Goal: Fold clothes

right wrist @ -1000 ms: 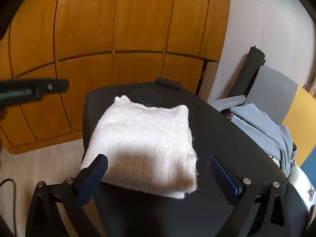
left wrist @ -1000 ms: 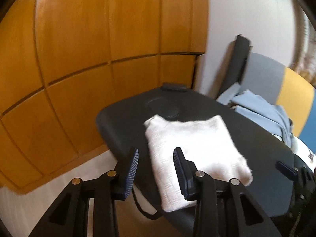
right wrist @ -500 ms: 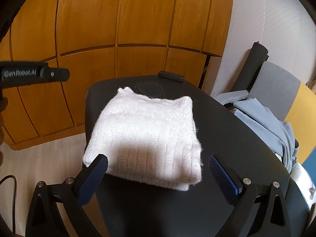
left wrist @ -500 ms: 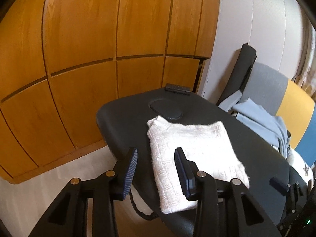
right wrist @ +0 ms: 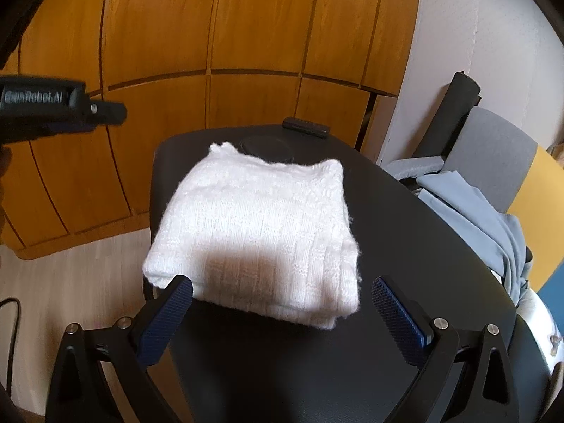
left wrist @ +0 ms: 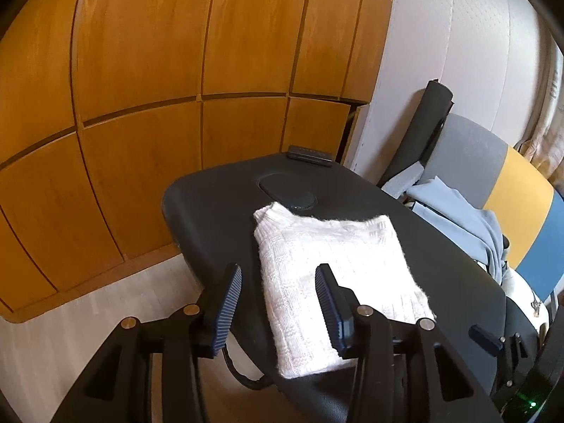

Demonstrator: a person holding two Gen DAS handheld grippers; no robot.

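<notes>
White ribbed sweater (right wrist: 261, 232), black table (right wrist: 405, 218).

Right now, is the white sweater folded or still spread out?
Folded: the white sweater lies as a compact stacked rectangle on the black table.

A folded white sweater (right wrist: 261, 236) lies on the black table (right wrist: 416, 246), toward its left edge. The right gripper (right wrist: 282, 296) hangs near, jaws spread wide, holding nothing. The left gripper (right wrist: 53, 109) juts in at far left. A remote (right wrist: 306, 127) lies at the far edge. Blue cloth (right wrist: 486, 218) drapes a chair (right wrist: 493, 148) at right.
</notes>
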